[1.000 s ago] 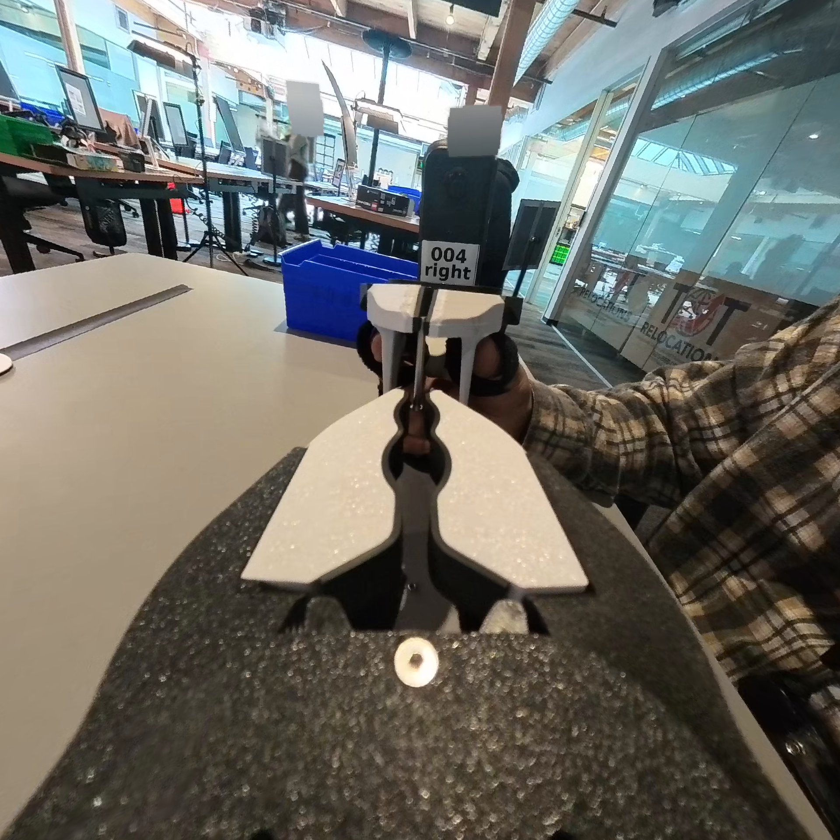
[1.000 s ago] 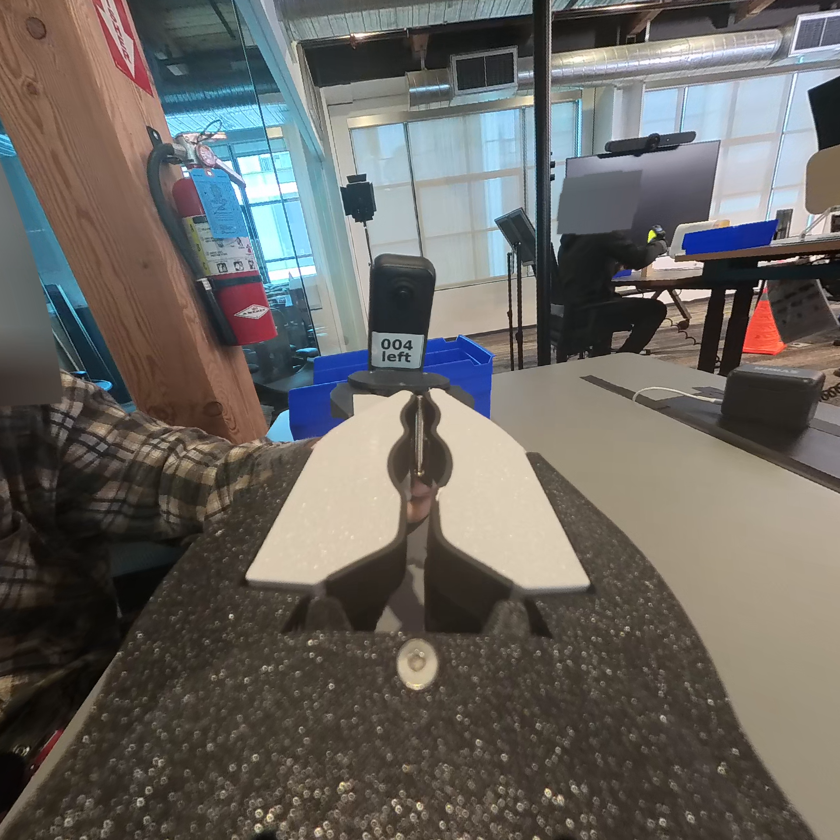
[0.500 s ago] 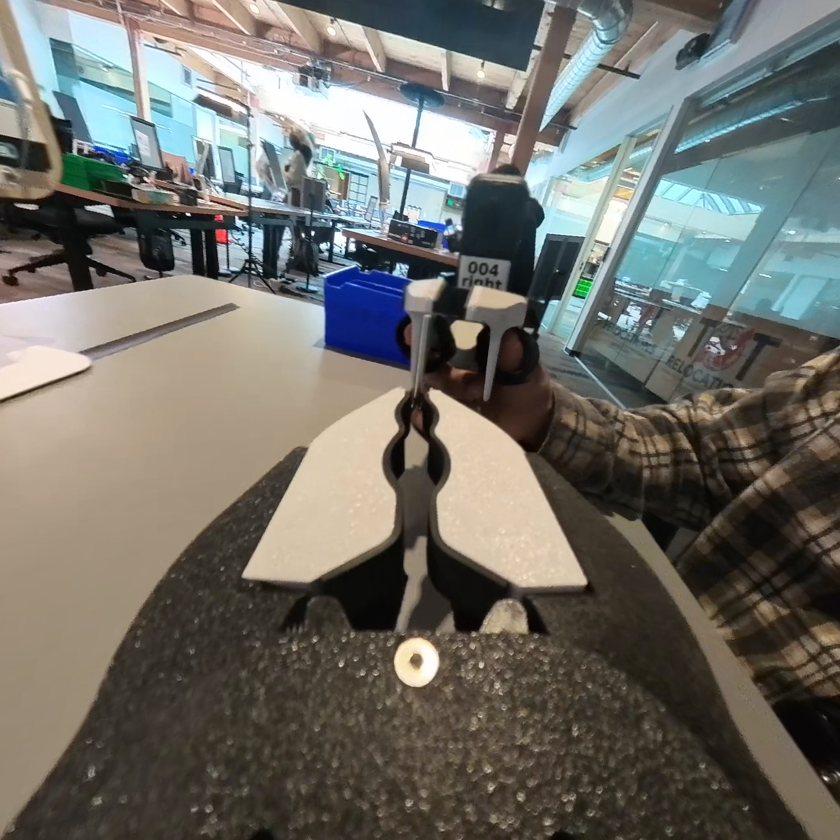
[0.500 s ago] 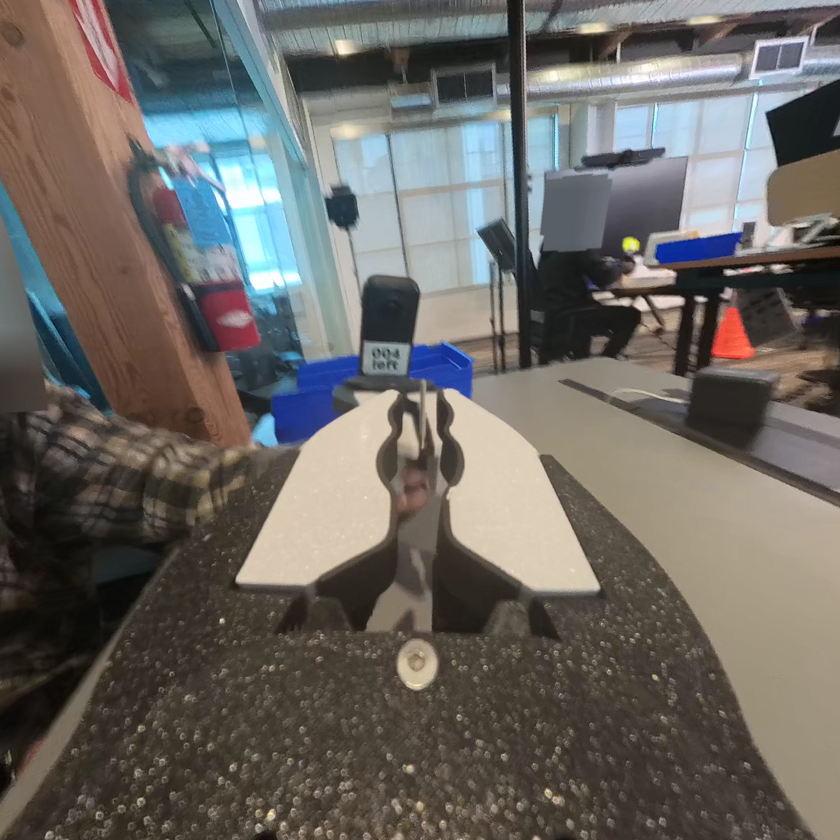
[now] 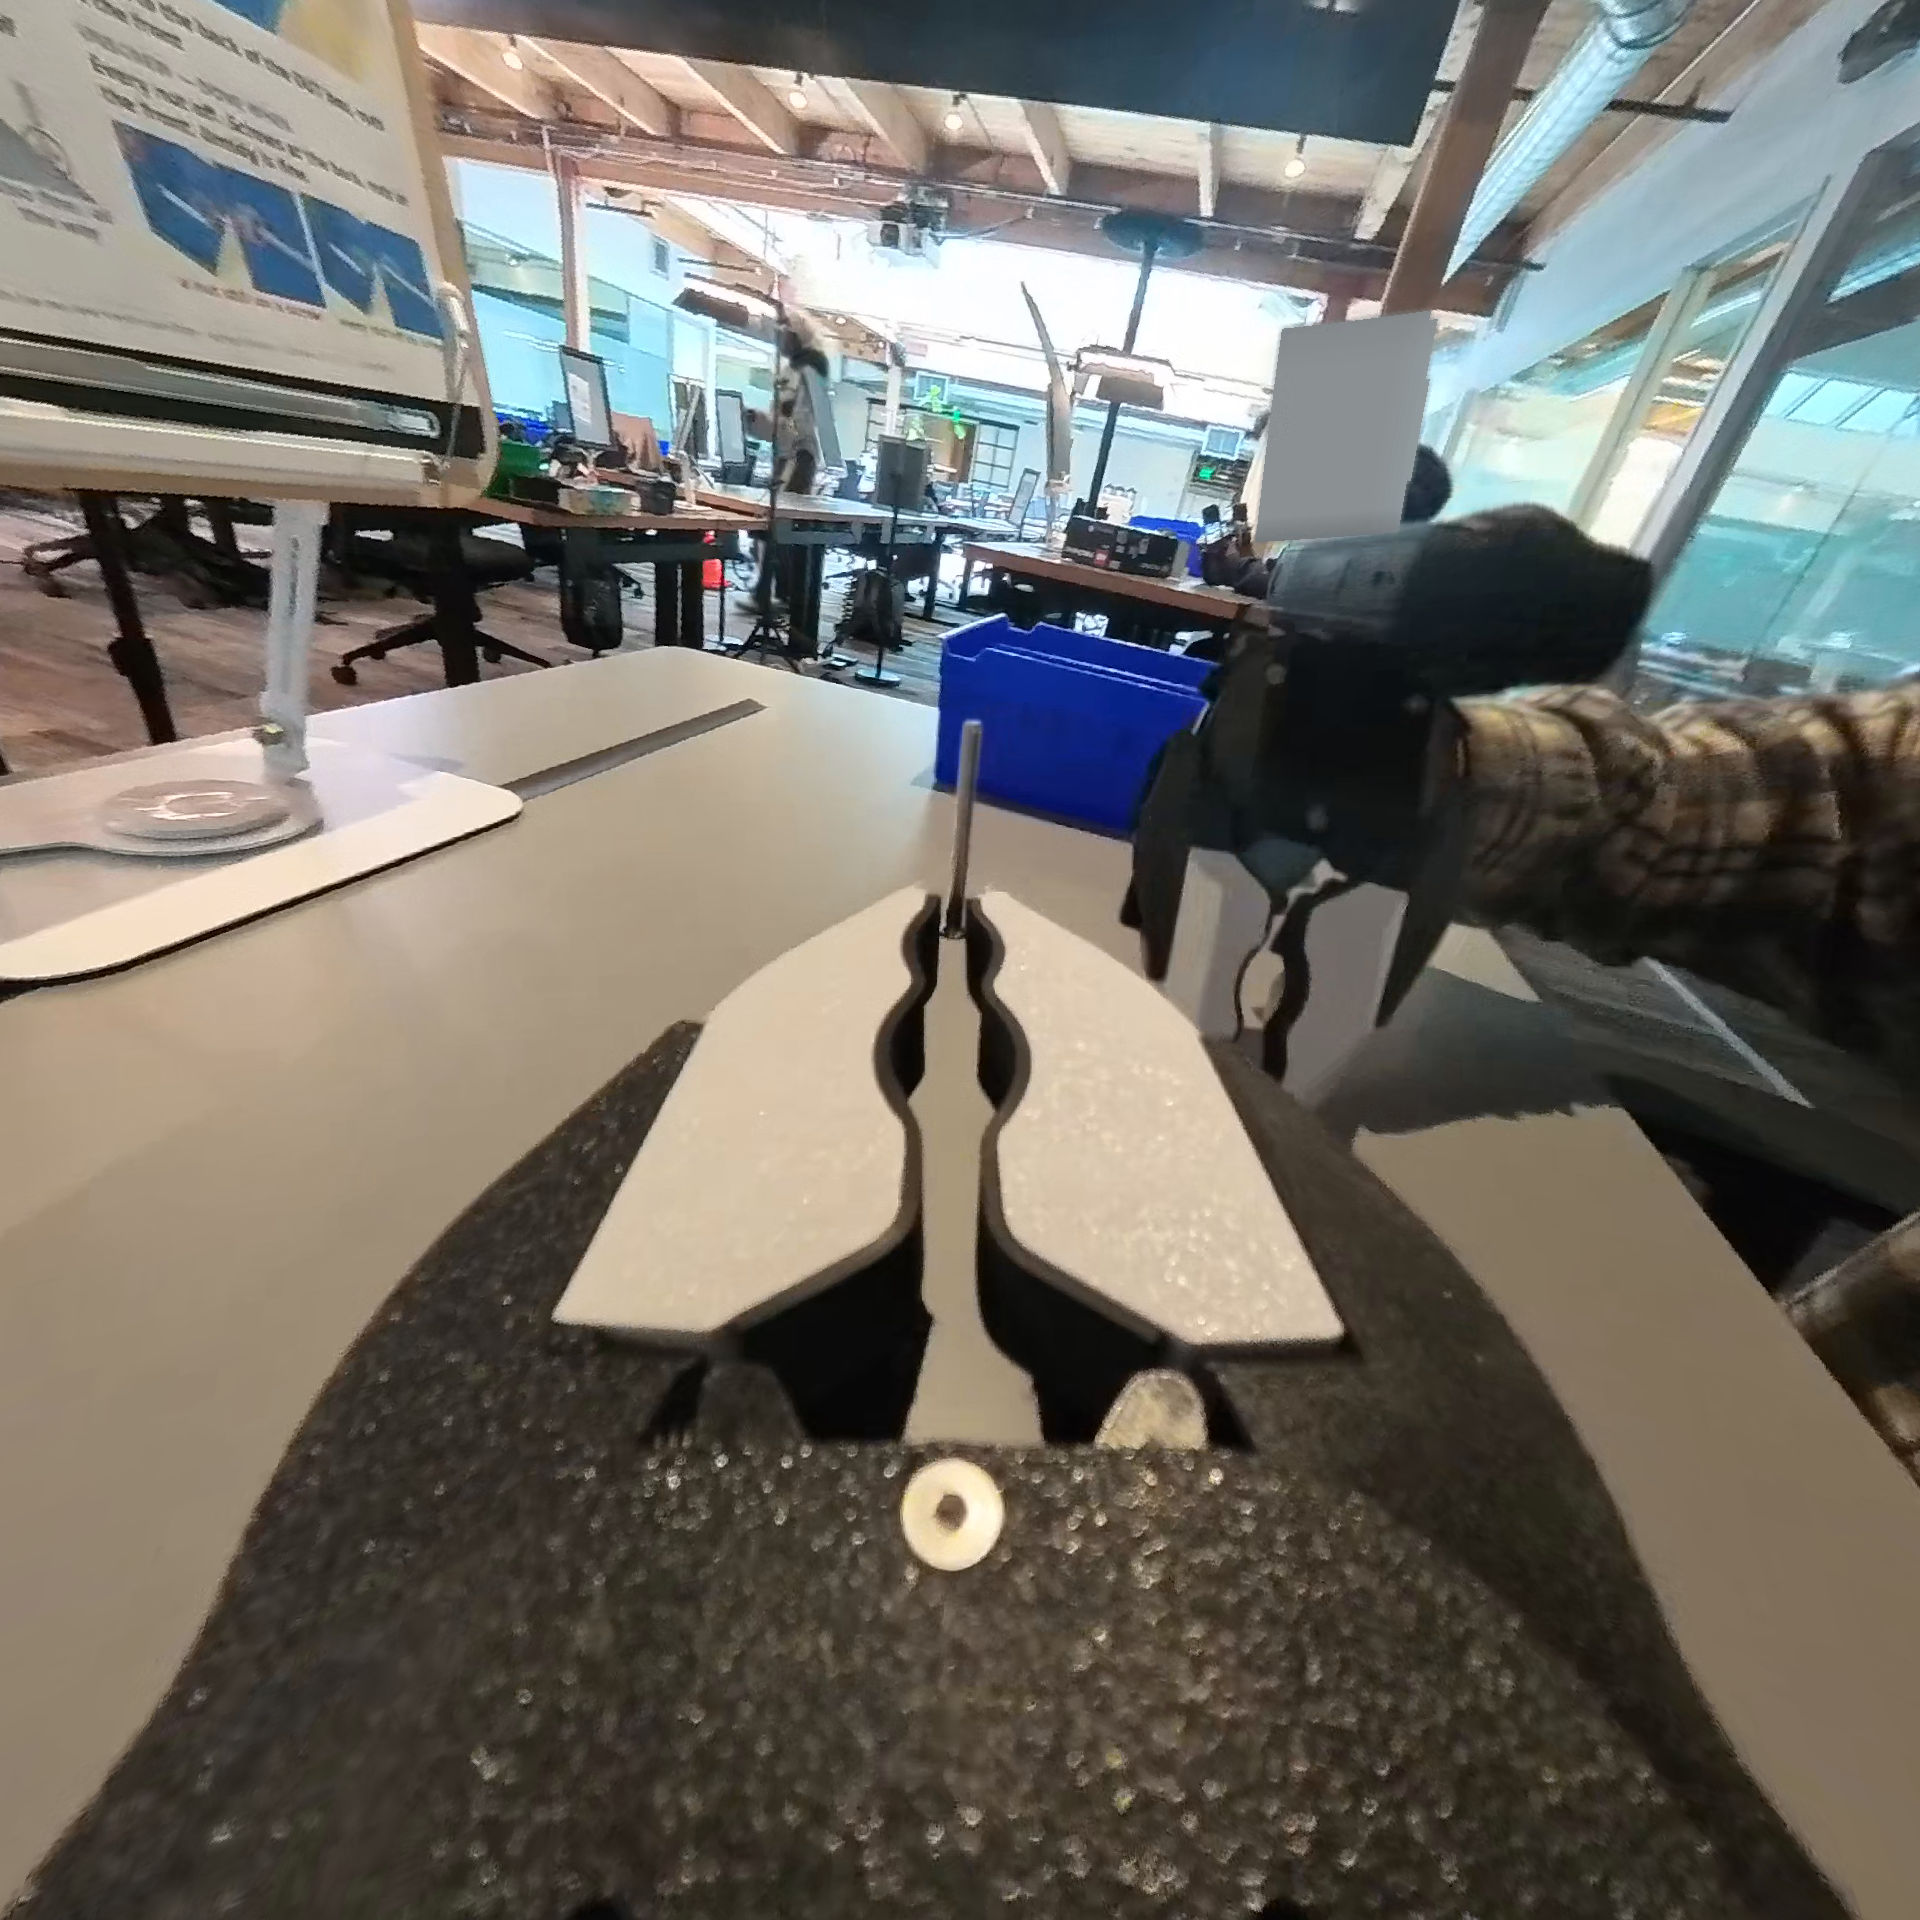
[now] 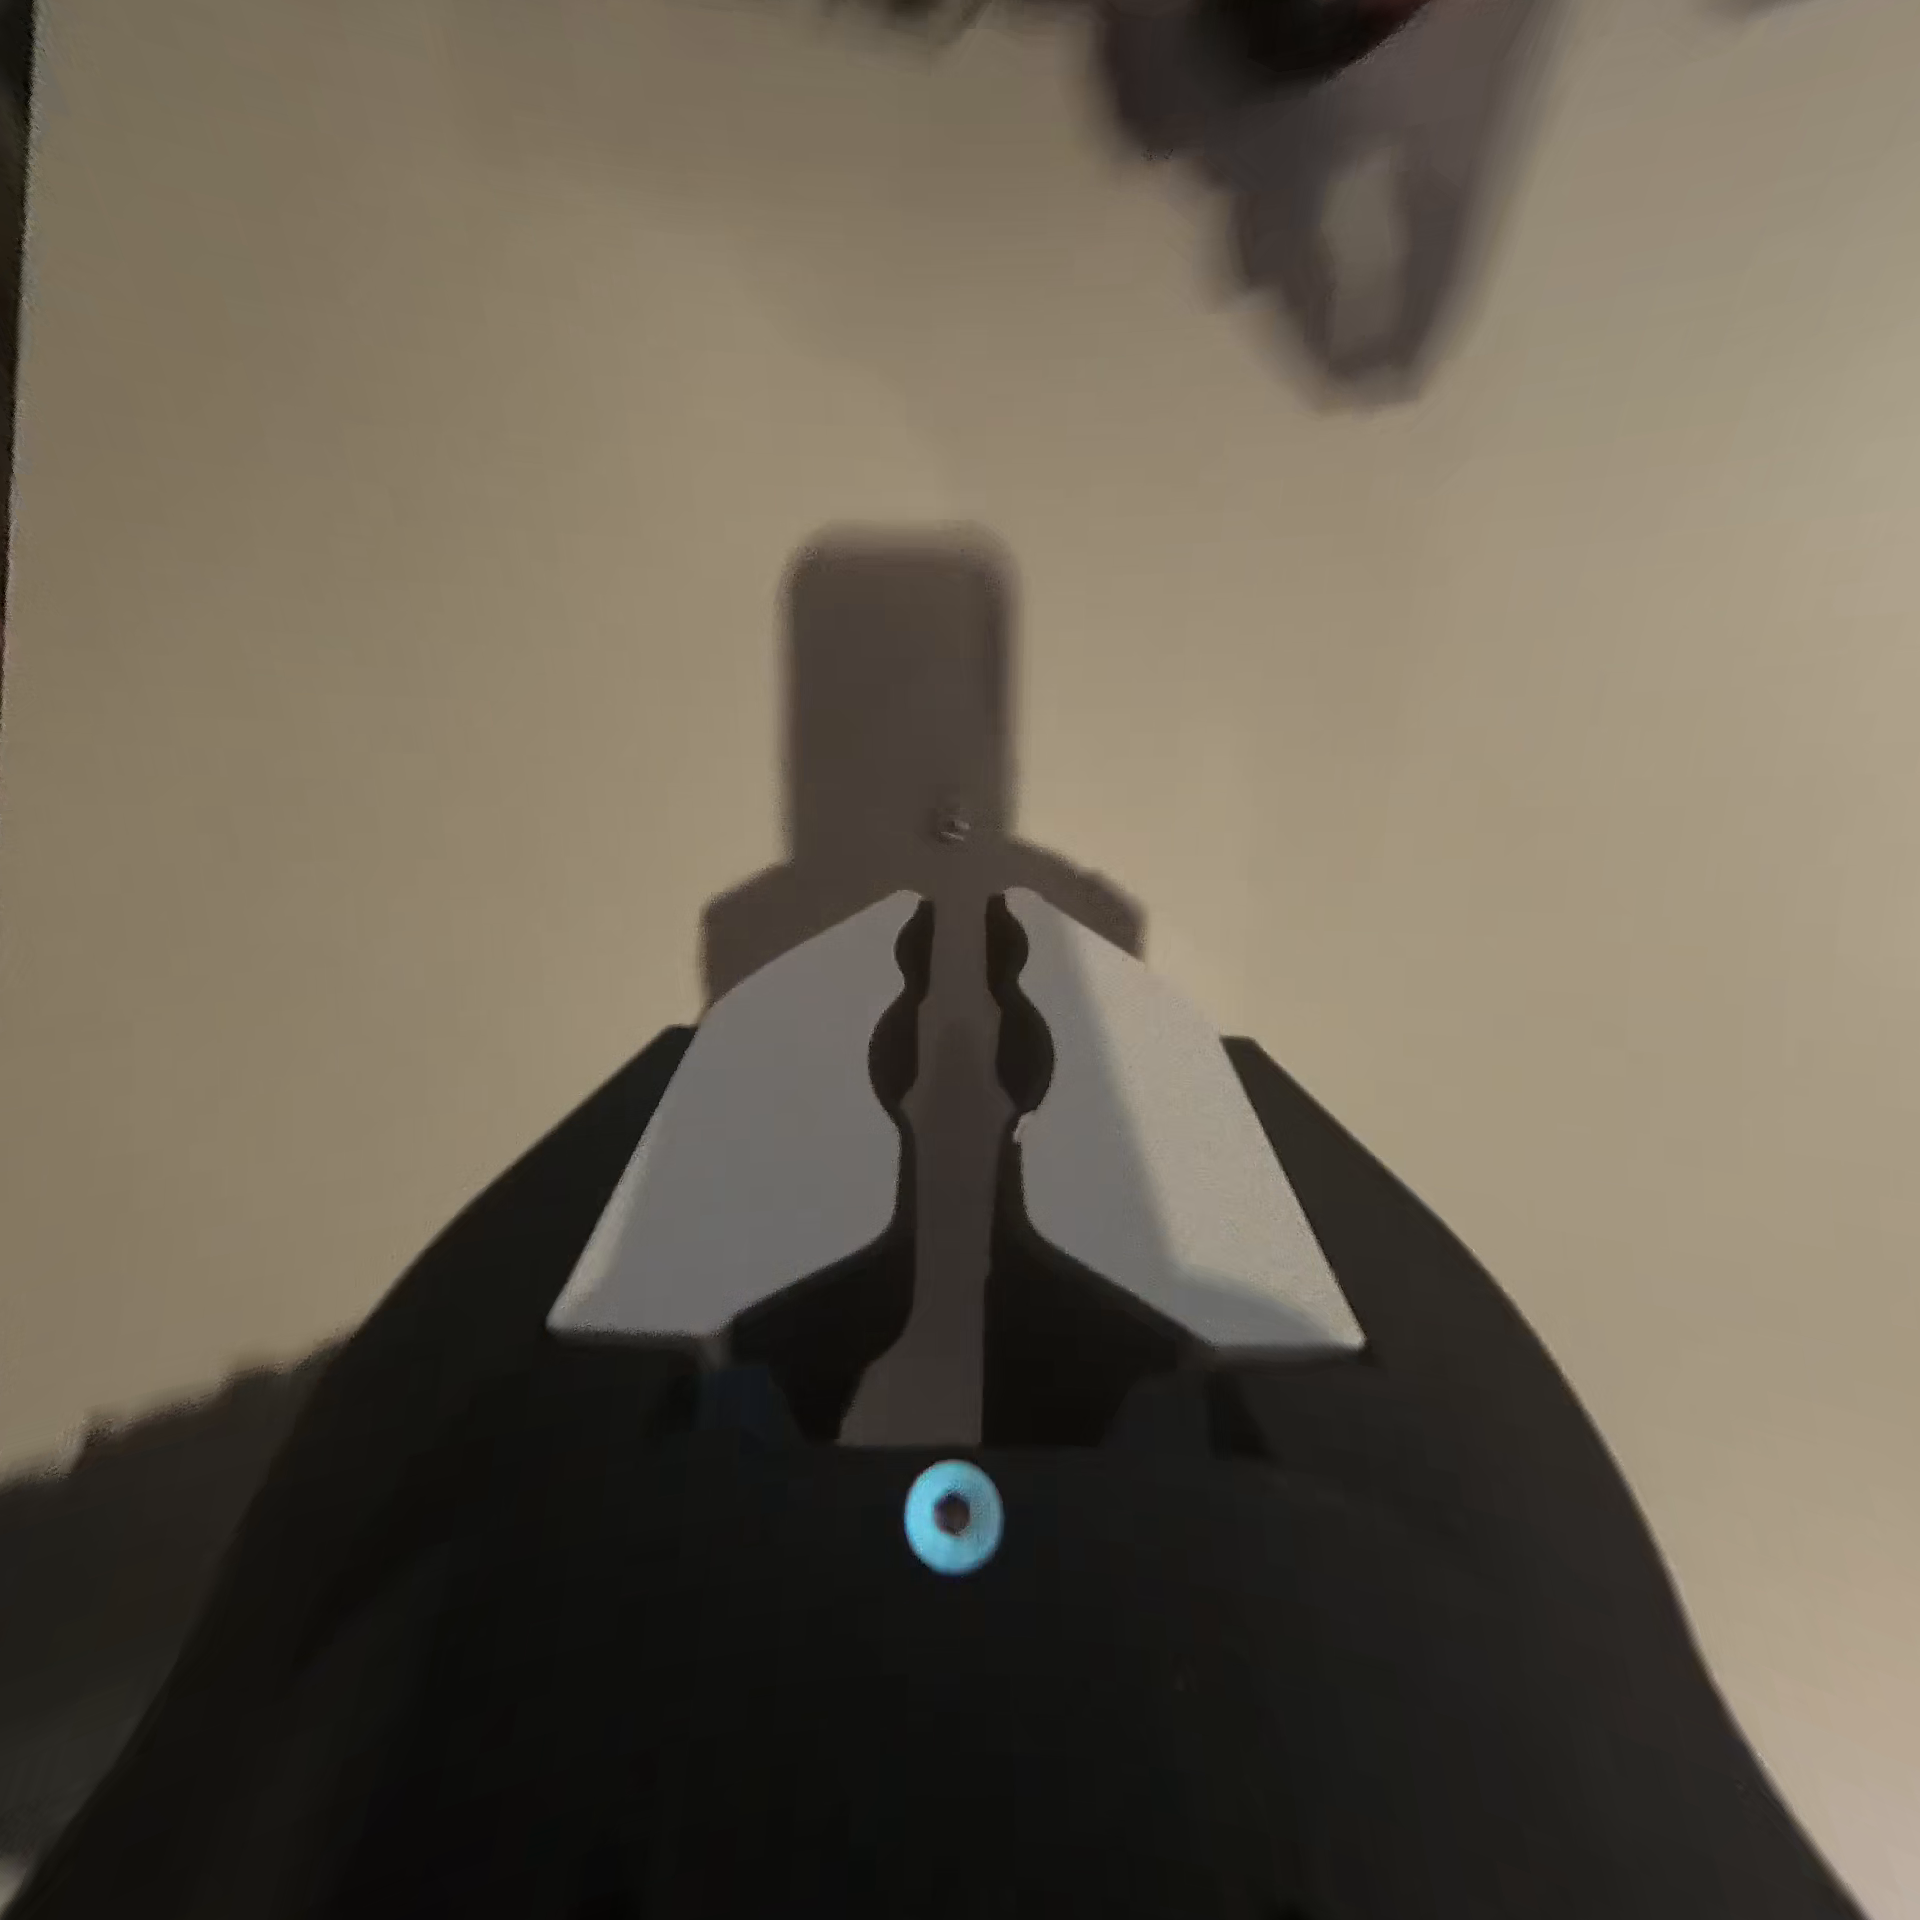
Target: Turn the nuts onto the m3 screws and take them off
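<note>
In the left wrist view my left gripper (image 5: 958, 906) is shut on the foot of a thin dark m3 screw (image 5: 968, 810), which stands up from its tips over the grey table (image 5: 312, 1091). No nut shows on the screw. My right gripper (image 5: 1273, 997), held by a hand in a plaid sleeve, points down at the table to the right of the screw. In the blurred right wrist view my right gripper (image 6: 961, 899) has its jaws a narrow gap apart with nothing between them. A small dark nut (image 6: 951, 826) lies on the table just beyond its tips, in the gripper's shadow.
A blue bin (image 5: 1060, 727) stands at the table's far edge behind the screw. A document stand on a white base plate (image 5: 312, 831) stands at the left. A dark slot (image 5: 644, 743) runs across the tabletop. A blurred dark shape (image 6: 1351, 208) shows at the upper right. My hands' fingertips stand some 15 centimetres from each other.
The right gripper has drawn away from the screw, turned down to the table and opened slightly; the nut now lies on the table. The left gripper swung left, still holding the screw.
</note>
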Tool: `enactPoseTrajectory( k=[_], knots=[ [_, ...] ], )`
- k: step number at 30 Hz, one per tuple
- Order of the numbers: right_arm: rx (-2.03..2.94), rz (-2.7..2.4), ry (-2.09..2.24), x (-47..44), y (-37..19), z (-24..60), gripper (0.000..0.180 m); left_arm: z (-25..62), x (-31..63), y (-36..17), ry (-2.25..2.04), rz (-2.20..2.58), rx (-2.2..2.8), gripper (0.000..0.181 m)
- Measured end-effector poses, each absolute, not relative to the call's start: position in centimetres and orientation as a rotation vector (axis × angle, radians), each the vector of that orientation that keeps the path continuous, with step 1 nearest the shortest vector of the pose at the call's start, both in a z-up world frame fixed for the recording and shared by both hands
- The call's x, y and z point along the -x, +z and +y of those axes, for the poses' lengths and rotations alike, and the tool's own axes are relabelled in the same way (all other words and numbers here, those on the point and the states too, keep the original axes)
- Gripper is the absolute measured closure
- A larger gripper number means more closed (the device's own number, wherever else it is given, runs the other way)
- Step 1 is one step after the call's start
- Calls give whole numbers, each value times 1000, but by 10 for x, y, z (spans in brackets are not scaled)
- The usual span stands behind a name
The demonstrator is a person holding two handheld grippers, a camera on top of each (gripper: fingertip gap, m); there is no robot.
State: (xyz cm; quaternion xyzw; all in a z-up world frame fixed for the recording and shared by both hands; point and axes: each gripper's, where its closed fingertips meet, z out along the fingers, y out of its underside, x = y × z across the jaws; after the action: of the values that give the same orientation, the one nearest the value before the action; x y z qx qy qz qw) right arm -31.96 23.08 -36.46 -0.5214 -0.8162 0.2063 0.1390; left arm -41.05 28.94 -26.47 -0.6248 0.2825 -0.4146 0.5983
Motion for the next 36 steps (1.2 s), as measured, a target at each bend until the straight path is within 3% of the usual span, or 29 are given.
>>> enactPoseTrajectory(
  k=[12, 29, 36],
  knots=[
    [1486, -2653, 399, 334, -390, 223, 169, 294, 421, -263, -942, 624, 1458, 177],
    [1494, -2628, 397, 334, -393, 226, 175, 294, 419, -265, -939, 634, 1470, 177],
    [1539, -2485, 429, 321, -329, 249, 175, 287, 401, -273, -943, 719, 1491, 177]
  ],
)
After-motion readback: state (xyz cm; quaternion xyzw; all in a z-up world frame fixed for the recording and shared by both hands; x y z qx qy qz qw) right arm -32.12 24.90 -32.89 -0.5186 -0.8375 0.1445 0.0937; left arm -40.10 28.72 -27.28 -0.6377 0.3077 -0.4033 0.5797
